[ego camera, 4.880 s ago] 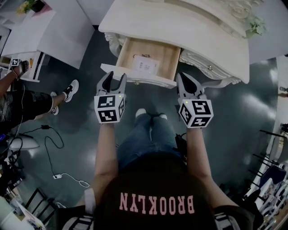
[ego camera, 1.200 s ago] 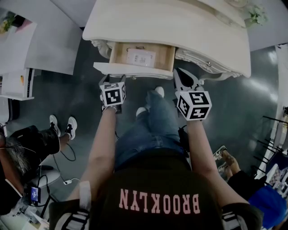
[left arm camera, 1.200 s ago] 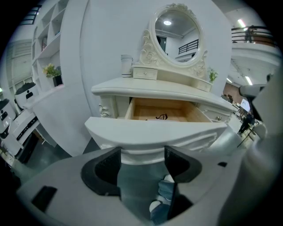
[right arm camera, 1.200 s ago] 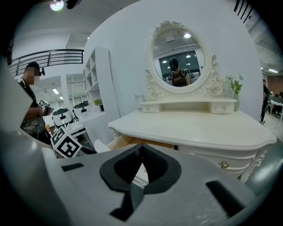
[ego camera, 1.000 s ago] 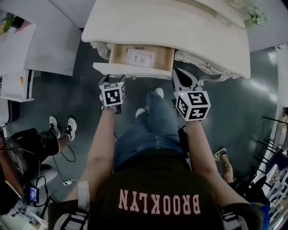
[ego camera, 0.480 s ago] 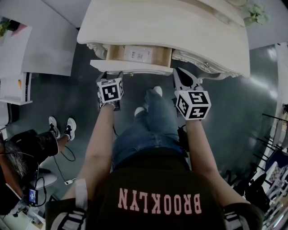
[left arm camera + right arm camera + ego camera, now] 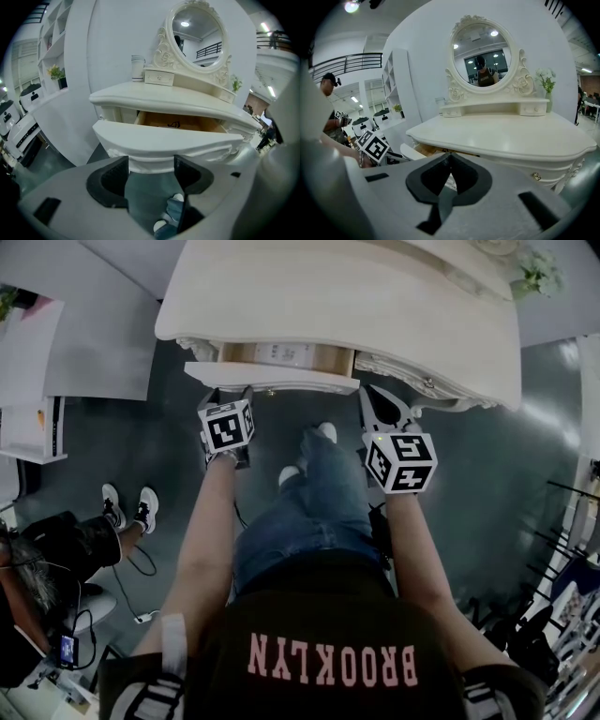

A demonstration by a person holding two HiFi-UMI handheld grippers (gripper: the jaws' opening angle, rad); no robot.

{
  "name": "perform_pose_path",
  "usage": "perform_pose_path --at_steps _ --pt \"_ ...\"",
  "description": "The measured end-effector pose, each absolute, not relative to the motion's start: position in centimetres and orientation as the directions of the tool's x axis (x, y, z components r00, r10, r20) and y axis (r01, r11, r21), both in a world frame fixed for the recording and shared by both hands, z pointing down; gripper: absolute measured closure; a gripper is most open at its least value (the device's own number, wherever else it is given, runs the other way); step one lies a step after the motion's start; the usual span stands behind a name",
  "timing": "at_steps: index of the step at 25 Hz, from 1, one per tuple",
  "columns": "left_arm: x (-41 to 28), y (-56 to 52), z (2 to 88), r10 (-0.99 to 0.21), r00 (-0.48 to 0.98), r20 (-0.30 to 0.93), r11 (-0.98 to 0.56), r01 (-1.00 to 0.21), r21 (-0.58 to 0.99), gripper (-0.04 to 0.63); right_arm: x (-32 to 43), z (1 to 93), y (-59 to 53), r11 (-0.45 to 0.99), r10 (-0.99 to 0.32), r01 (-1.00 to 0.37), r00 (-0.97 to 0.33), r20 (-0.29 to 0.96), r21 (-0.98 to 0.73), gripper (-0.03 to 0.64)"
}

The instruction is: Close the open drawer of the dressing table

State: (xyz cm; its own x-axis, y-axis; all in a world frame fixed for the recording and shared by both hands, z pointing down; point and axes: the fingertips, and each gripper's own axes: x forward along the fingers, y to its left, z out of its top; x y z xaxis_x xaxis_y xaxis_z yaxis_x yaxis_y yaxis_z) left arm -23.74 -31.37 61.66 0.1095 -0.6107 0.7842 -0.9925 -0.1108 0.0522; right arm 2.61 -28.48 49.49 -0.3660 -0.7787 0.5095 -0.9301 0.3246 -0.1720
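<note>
One cream-white dressing table with a curved top and an oval mirror in a carved frame, standing on a dark glossy floor. White shelving lines the left wall. A white cup and a small vase of flowers stand on the table.

One drawer, centre-left under the top, partly out, with a narrow strip of wooden interior showing. Most of the contents lie under the tabletop. A pale sheet inside is cut off and its print is unreadable.

Left gripper: jaws wide apart and holding nothing. The lower edge of the drawer front spans the gap just beyond the tips; contact cannot be told.

Right gripper: jaws closed tip to tip and holding nothing, just beside the drawer front's right end. From its own view the gripper body largely hides the drawer.
</note>
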Motion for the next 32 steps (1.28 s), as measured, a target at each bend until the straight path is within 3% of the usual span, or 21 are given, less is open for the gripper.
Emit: perform_pose_path --at_steps 32 --pt "-22.8 -36.2 61.7 -0.612 0.087 0.786 -0.089 -0.995 0.041 0.298 5.4 50.6 -32.5 0.314 -0.759 -0.925 -0.381 0.528 -0.216 0.620"
